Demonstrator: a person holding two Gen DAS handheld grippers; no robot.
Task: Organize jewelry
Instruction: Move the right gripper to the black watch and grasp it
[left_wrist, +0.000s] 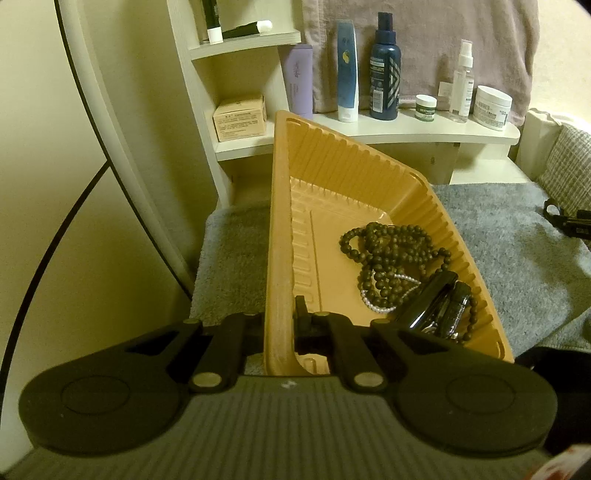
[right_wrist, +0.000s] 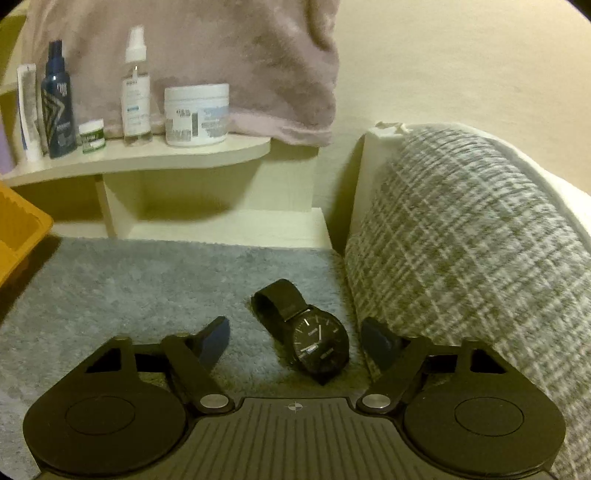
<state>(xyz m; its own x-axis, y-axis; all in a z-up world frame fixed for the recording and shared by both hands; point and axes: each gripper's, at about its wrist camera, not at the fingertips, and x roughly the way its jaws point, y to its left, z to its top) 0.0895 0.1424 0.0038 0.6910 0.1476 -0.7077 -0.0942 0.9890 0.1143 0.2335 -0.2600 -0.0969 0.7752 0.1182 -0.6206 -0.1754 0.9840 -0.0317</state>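
Gripping one orange tray's (left_wrist: 280, 206) rim, left gripper (left_wrist: 280, 317) pinched tight.
Right gripper (right_wrist: 295, 339) spread around one black wristwatch (right_wrist: 314, 339); tray holds one dark bead strand (left_wrist: 388, 251), one pearl bracelet (left_wrist: 380, 304).

A plain cream wall (right_wrist: 461, 55) rises behind a white wooden shelf unit (left_wrist: 424, 134) lined with toiletry bottles and jars (left_wrist: 384, 66). A mauve towel (right_wrist: 240, 55) hangs above it. Fluffy grey carpet (right_wrist: 129, 280) covers the surface below, beside a grey-checked woven cushion (right_wrist: 461, 240).
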